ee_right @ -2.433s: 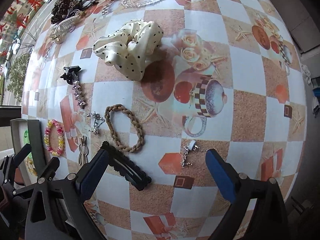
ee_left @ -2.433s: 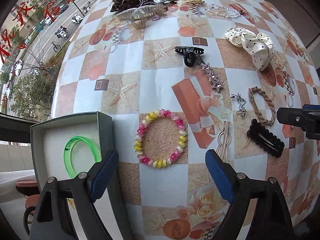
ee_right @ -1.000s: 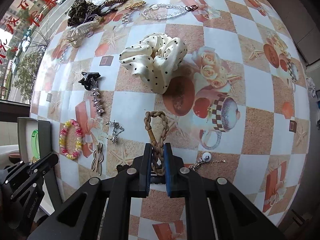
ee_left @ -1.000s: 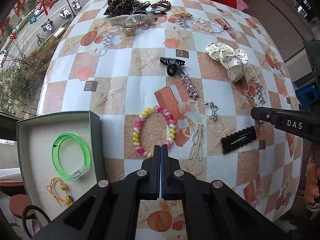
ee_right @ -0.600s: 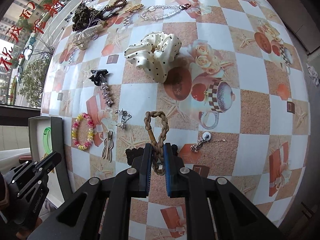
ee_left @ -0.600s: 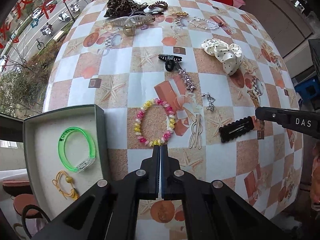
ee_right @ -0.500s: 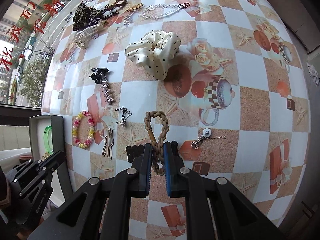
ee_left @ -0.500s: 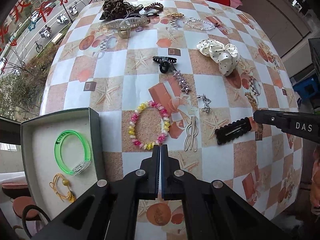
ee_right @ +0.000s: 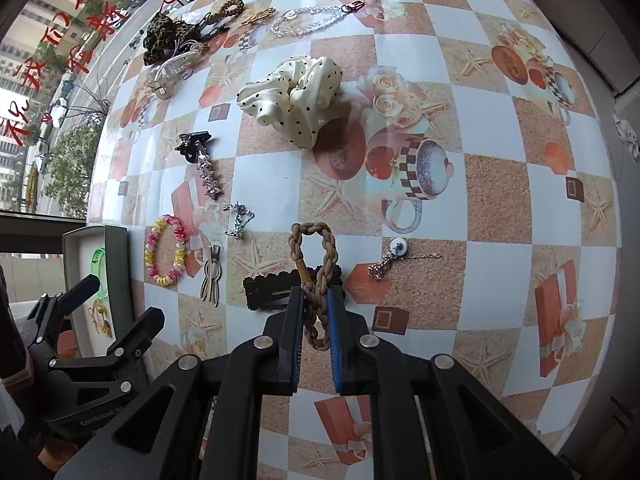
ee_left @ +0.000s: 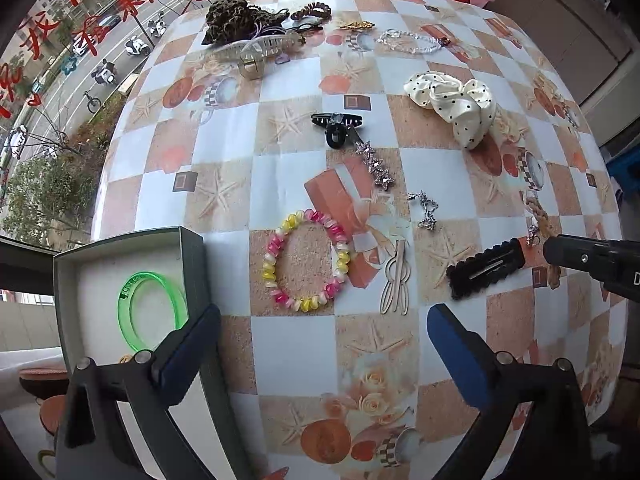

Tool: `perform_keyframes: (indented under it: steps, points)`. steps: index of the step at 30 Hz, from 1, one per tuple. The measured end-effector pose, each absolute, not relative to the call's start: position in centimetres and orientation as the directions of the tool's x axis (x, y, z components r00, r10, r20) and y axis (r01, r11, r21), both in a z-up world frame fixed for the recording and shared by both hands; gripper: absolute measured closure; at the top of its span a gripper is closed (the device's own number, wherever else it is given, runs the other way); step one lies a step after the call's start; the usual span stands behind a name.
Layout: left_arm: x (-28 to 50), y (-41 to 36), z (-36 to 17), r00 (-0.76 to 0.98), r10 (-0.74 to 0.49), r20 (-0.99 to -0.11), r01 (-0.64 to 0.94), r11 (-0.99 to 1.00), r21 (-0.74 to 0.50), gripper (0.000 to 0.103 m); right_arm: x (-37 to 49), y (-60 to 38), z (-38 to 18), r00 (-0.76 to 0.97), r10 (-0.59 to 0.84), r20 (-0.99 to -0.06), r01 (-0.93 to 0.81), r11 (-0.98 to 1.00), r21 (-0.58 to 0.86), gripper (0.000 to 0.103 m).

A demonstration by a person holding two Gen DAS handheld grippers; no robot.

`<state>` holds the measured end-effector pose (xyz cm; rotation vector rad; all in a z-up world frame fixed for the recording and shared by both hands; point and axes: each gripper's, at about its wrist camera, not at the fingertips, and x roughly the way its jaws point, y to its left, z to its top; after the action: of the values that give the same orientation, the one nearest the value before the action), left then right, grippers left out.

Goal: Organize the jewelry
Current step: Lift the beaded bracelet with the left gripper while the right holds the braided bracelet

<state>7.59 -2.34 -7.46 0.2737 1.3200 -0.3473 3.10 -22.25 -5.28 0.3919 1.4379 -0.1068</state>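
Note:
My left gripper [ee_left: 322, 320] hangs just over the table, its jaws opening wide with nothing between them. The pink-and-yellow bead bracelet [ee_left: 306, 260] lies just beyond its fingertips. To their left stands the grey box [ee_left: 192, 256], which holds a green bangle [ee_left: 152, 310] and a yellow cord piece [ee_right: 100, 318]. My right gripper [ee_right: 316, 294] is shut on a brown braided hair tie [ee_right: 314, 248], held above the black snap clip [ee_right: 276, 286]. That gripper's finger [ee_left: 592, 256] shows at the right edge of the left wrist view.
Loose on the checked tablecloth lie a cream dotted scrunchie [ee_right: 296, 92], a black claw clip [ee_left: 338, 126] beside a star clip [ee_left: 376, 166], a silver chain [ee_left: 426, 208], a wooden clip [ee_left: 396, 280] and a pendant [ee_right: 390, 258]. Several hair pieces pile at the far edge [ee_left: 248, 28].
The left jaws have gone from shut to wide open, and that gripper has come lower over the table. The right gripper has carried the braided tie left, over the black snap clip.

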Motion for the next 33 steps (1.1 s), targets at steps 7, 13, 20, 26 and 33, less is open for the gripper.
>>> perform_keyframes:
  steps: [7,13,20,26,33]
  points:
    - [10.2,-2.6,-14.0,0.172,-0.064,-0.983,0.342,0.94,-0.002,0.0,2.3,-22.6,-5.6,0.131,0.167,-0.977,0.308,0.93,0.201,0.091]
    - [11.7,-4.1,-19.0,0.178,-0.019,-0.984,0.362,0.931,0.047,0.003,1.6,-22.8,-5.9,0.118,0.169,-0.979,0.305,0.932,0.197,0.091]
    - [12.4,-4.0,-24.2,0.127,0.005,-0.992,0.343,0.938,0.048,0.003,1.4,-23.0,-5.8,0.114,0.163,-0.98,0.296,0.936,0.19,0.091]
    - [12.2,-4.4,-27.2,0.087,-0.036,-0.996,0.36,0.933,-0.002,0.006,1.4,-23.0,-5.9,0.11,0.163,-0.981,0.298,0.936,0.189,0.091]
    - [10.8,-5.8,-28.7,0.092,-0.063,-0.994,0.396,0.918,-0.021,0.066,1.6,-22.6,-5.9,0.11,0.164,-0.98,0.297,0.936,0.19,0.091]
